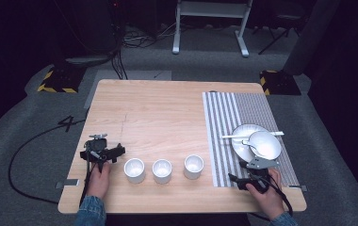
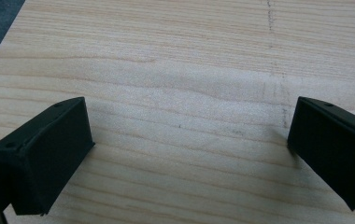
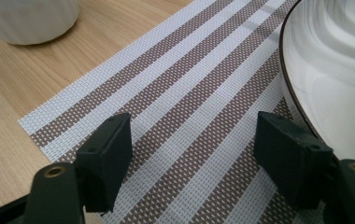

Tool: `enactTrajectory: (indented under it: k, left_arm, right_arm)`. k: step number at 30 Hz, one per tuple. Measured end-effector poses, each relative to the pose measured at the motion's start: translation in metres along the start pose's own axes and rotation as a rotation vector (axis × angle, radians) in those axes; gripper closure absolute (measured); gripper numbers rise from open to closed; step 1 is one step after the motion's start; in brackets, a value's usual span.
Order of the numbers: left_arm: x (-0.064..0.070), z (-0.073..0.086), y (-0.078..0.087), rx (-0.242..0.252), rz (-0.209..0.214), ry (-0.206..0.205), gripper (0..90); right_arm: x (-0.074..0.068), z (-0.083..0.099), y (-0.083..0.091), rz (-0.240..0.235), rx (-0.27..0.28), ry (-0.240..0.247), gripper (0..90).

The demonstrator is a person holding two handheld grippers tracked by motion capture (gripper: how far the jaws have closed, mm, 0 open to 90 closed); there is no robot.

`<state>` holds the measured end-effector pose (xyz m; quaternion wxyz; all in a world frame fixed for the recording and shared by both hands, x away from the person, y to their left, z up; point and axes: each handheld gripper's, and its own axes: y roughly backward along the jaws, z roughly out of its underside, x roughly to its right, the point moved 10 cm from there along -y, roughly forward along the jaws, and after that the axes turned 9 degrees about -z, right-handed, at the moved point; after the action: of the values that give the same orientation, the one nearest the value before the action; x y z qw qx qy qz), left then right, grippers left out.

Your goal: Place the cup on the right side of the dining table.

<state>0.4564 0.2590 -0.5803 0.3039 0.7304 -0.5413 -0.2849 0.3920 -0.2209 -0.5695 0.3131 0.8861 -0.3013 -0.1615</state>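
Three white cups (image 1: 134, 170) (image 1: 162, 171) (image 1: 193, 166) stand in a row near the table's front edge. On the striped placemat (image 1: 224, 132) at the right lies a white plate (image 1: 239, 141) with a bowl (image 1: 265, 143) and a spoon (image 1: 243, 136) on it. My left gripper (image 1: 102, 154) rests on bare wood left of the cups, open (image 2: 189, 135) with nothing between its jaws. My right gripper (image 1: 251, 175) sits on the placemat just in front of the plate (image 3: 334, 79), open (image 3: 192, 140) over the stripes (image 3: 185, 102). A cup (image 3: 28, 18) shows at that view's top left.
The wooden table (image 1: 167, 108) has bare room across its far and middle parts. Tape marks sit at its front corners (image 1: 67, 183). Beyond the table are grey carpet, cables, a white frame's legs (image 1: 210, 28) and yellow-black weighted bases (image 1: 57, 80).
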Motion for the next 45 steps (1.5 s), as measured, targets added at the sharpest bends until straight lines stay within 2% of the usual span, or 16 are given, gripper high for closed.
enactTrajectory:
  k: [28,36,40,41,42,45]
  left_arm:
    - [0.0003,-0.0004,-0.0003,0.0,-0.002,0.004,0.1]
    - [0.0003,-0.0004,-0.0003,-0.001,-0.002,0.004,0.1]
    - [0.0003,-0.0005,-0.0003,0.0,-0.002,0.004,0.1]
    - [0.0003,-0.0005,-0.0003,0.0,-0.002,0.004,0.1]
    - [0.0003,-0.0005,-0.0003,0.0,-0.002,0.004,0.1]
    - [0.0003,-0.0005,-0.0003,-0.001,-0.002,0.004,0.1]
  right_arm:
    - [-0.0002,0.0001,0.0002,0.008,0.001,-0.006,28.3]
    - [-0.0003,0.0002,0.0004,0.024,0.001,-0.012,26.2]
    - [0.0001,0.0008,0.0008,0.041,-0.002,-0.034,24.7]
    - [-0.0006,0.0,0.0006,0.035,-0.012,-0.029,22.5]
    - [-0.0041,-0.0011,-0.0003,0.013,-0.051,-0.033,18.1]
    - [-0.0093,-0.0066,0.0012,0.006,-0.055,-0.005,20.6]
